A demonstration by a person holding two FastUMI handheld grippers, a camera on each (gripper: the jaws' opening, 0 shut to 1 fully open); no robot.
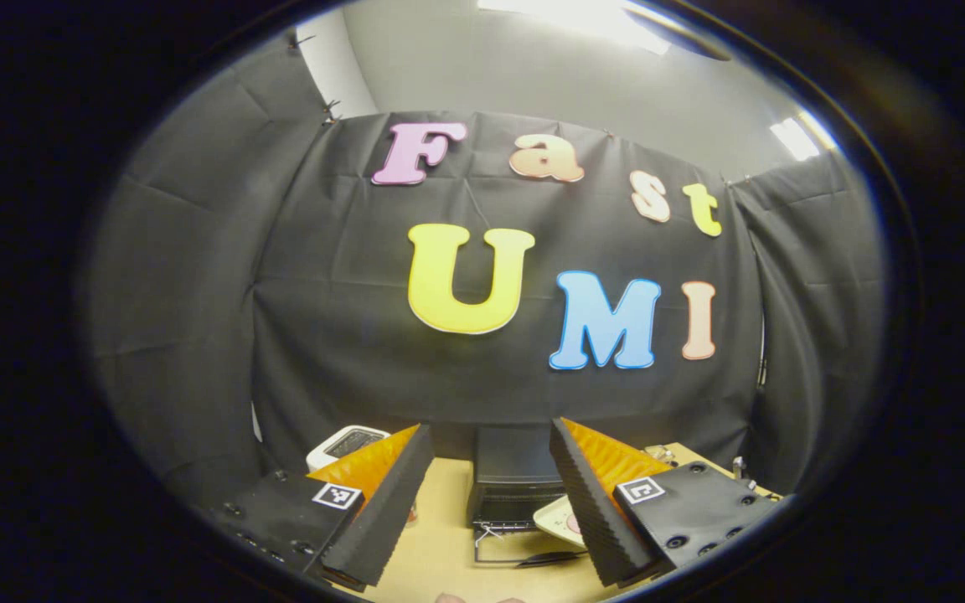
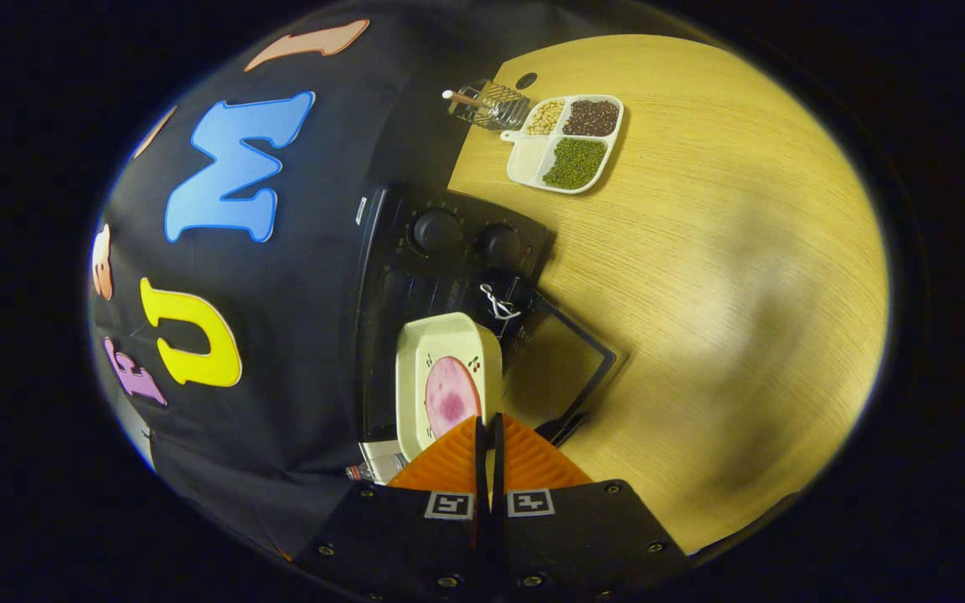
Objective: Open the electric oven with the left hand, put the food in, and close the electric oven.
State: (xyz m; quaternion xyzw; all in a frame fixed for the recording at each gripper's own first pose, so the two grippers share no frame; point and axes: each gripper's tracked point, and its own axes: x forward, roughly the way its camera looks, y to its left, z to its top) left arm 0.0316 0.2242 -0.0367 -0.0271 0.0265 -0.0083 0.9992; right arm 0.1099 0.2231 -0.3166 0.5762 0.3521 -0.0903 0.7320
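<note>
The black electric oven [image 1: 514,469] stands at the back of the wooden table, its glass door [image 1: 509,546] folded down flat in front of it. My left gripper [image 1: 491,427] is open and holds nothing, hovering above and short of the oven. In the right gripper view the oven [image 2: 449,251] shows two knobs and the lowered door [image 2: 570,360]. My right gripper [image 2: 487,423] is shut on the rim of a cream square plate [image 2: 447,335] carrying a pink slice of food [image 2: 451,395]. The plate hangs at the oven's mouth, and its edge [image 1: 562,517] peeks out beside my left gripper's right finger.
A white divided tray [image 2: 570,138] of beans and grains lies on the table [image 2: 725,276] beyond the oven's knob side, with a small wire basket [image 2: 495,105] next to it. A white device [image 1: 347,440] sits left of the oven. Black cloth walls close the back.
</note>
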